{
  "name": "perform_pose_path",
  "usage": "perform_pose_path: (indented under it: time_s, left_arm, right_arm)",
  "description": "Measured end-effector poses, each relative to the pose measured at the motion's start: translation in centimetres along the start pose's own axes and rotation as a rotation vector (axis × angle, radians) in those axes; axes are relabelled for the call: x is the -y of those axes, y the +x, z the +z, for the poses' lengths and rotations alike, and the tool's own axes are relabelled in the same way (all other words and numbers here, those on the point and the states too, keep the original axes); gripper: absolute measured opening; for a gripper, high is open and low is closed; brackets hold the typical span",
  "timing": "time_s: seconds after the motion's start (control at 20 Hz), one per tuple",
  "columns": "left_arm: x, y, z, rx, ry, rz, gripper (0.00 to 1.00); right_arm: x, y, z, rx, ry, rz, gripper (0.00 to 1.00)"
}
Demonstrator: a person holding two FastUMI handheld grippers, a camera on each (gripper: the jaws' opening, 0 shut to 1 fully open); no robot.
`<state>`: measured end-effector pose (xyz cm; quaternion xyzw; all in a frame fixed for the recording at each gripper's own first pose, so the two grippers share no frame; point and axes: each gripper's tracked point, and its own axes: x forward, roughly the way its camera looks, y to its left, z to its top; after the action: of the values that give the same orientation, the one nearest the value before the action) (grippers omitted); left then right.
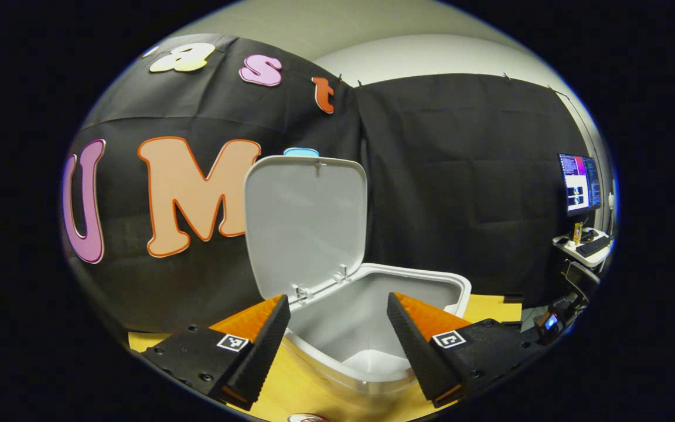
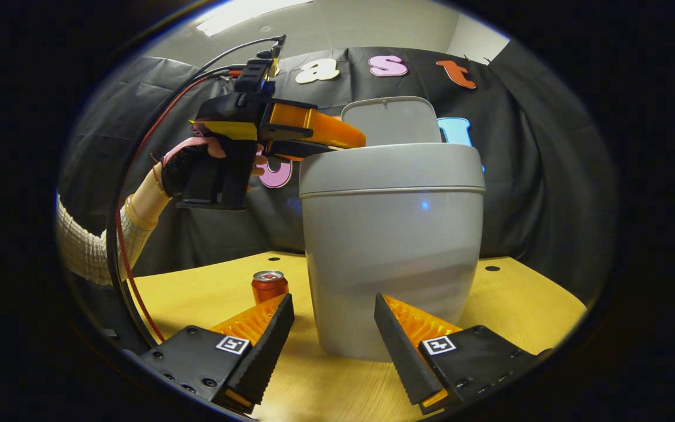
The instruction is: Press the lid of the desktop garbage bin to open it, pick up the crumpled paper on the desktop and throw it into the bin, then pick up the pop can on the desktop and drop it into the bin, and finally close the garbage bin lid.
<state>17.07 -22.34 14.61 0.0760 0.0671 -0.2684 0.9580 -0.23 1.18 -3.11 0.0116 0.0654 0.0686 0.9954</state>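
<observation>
- garbage bin [image 2: 393, 246] stands on the bench [image 2: 208, 293], its lid [image 1: 307, 225] up and open.
- left gripper [image 1: 337, 346] hovers over the bin's mouth, fingers spread and holding nothing; inside looks bare as far as shown.
- right gripper [image 2: 334, 346] sits low before the bin, fingers spread, empty.
- pop can [image 2: 269, 286] stands just beside the bin, not yet picked.
- judging by this: lid opening done; can and closing remain; paper's whereabouts unclear.

Smooth plastic bin [image 2: 393, 246], glossy wooden desktop [image 2: 208, 290]
</observation>
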Motion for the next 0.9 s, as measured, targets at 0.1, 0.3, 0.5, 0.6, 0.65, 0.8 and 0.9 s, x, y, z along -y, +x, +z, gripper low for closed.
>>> perform_pose_path:
  time_s: [0.1, 0.3, 0.5, 0.6, 0.65, 0.8, 0.9]
  left_arm:
    - [-0.8, -1.0, 0.0, 0.018, -0.012, 0.023, 0.95]
    - [-3.1, -4.1, -1.1, 0.019, -0.002, 0.097, 1.00]
    - [-6.0, -7.9, -3.4, 0.000, -0.022, 0.182, 0.96]
    - [-7.4, -10.0, -5.1, -0.014, -0.041, 0.226, 0.96]
    - [-8.1, -11.2, -5.8, -0.018, -0.051, 0.252, 0.96]
    - [-10.0, -14.6, -8.2, -0.030, -0.055, 0.340, 0.96]
    - [-10.8, -16.8, -9.5, -0.040, -0.039, 0.389, 0.96]
  right_arm:
    - [-0.2, 0.0, -0.1, -0.002, 0.000, 0.004, 0.94]
    - [-0.8, 0.2, -0.2, -0.004, -0.003, 0.016, 0.94]
    - [-1.8, 0.4, -0.3, 0.000, -0.007, 0.041, 0.92]
    - [-2.3, 0.5, -0.4, 0.000, -0.012, 0.052, 0.94]
    - [-2.7, 0.6, -0.5, -0.002, -0.012, 0.060, 0.94]
    - [-3.8, 0.9, -1.0, -0.008, -0.011, 0.083, 0.94]
    - [-4.8, 1.1, -1.2, -0.011, -0.003, 0.106, 0.92]
